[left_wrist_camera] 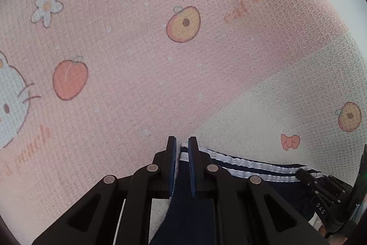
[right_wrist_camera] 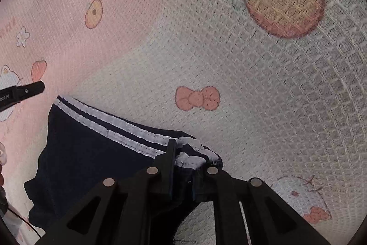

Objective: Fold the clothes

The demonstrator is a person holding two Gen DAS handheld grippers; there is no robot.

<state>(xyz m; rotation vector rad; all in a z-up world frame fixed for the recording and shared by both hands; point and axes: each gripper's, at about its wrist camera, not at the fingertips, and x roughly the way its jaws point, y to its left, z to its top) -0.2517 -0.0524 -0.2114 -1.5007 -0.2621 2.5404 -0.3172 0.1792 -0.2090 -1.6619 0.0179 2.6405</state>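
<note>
Nearest the left wrist camera, the left gripper stood nearly closed, its pads pinching the striped edge of a navy garment. Dark cloth ran back between the fingers toward the camera, and two white stripes ran off to that gripper's right, ending at the other tool's black tip at the frame's lower right.

Seen from the right wrist camera, the right gripper had its fingers partly apart, with the bunched, striped corner of the navy garment lying between them. Whether the pads pressed on the cloth could not be told; the right-hand finger was largely hidden behind the fabric. The rest of the garment spread to this gripper's left, hanging in loose folds.

No containers were in view.

Beyond both grippers lay a waffle-weave blanket, pink to the left and cream to the right, printed with cartoon cats, peaches, flowers, a bow and script lettering. It filled both views, and nothing of the room showed.
</note>
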